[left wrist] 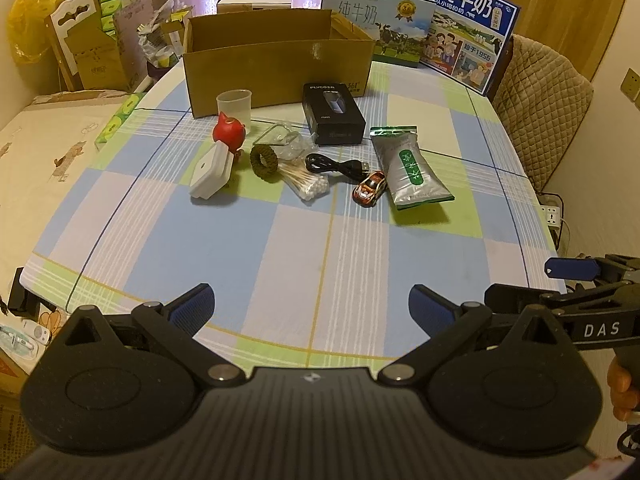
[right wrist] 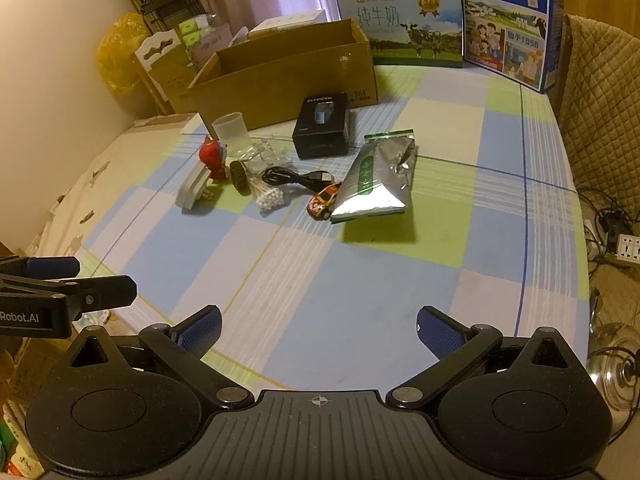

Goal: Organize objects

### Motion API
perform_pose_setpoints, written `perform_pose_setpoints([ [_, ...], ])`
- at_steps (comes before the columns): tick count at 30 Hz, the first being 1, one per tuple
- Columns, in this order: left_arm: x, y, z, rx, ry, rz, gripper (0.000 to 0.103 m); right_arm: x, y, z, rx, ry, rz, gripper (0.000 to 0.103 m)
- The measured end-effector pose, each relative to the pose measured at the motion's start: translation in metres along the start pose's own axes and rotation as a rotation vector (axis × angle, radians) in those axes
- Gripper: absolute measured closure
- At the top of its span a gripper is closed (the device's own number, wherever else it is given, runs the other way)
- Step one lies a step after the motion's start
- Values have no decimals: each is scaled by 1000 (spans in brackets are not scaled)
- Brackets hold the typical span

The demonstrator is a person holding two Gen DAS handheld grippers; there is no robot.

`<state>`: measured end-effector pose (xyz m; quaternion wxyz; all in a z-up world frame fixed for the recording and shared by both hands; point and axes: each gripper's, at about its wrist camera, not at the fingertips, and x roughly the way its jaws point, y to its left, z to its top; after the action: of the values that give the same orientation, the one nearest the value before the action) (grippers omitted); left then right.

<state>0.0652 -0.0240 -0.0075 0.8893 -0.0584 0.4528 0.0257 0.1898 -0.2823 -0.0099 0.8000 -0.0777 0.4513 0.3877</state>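
Note:
An open cardboard box (left wrist: pixel 276 68) (right wrist: pixel 280 80) stands at the back of the checked table. In front of it lie a clear cup (left wrist: pixel 234 106), a red toy (left wrist: pixel 229 133), a white plug (left wrist: pixel 210 174), a green hair tie (left wrist: pixel 264 160), cotton swabs (left wrist: pixel 306 184), a black cable (left wrist: pixel 336 166), a toy car (left wrist: pixel 370 188) (right wrist: pixel 322 202), a black box (left wrist: pixel 334 114) (right wrist: pixel 320 126) and a silver-green pouch (left wrist: pixel 412 168) (right wrist: pixel 376 178). My left gripper (left wrist: pixel 312 306) and right gripper (right wrist: pixel 318 328) are both open and empty, over the table's near edge.
Two milk cartons (left wrist: pixel 472 28) (left wrist: pixel 376 16) stand at the back right. A padded chair (left wrist: pixel 544 112) is at the right. A bed (left wrist: pixel 36 152) with tissue packs and clutter lies to the left. A power strip (right wrist: pixel 630 248) is on the floor to the right.

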Motion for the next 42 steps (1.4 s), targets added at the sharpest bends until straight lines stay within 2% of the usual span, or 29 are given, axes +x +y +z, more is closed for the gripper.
perform_pose_setpoints([
  [11,10,9,5,-34,-5,50,1,8,-24,9,46,-41,40,2],
  [22,28,49,9,-87,-9,130,1,33,-36,22,47,-66,6,2],
  [31,61,69,33,-60,-20,148,1,63,-44,46,50,-87,-40,3],
  [35,81,79,46,-45,-12,144,1,86,-44,63,45,-107,-61,10],
  [42,113,94,73,-17,-15,144,5,131,-46,95,59,-102,-101,14],
])
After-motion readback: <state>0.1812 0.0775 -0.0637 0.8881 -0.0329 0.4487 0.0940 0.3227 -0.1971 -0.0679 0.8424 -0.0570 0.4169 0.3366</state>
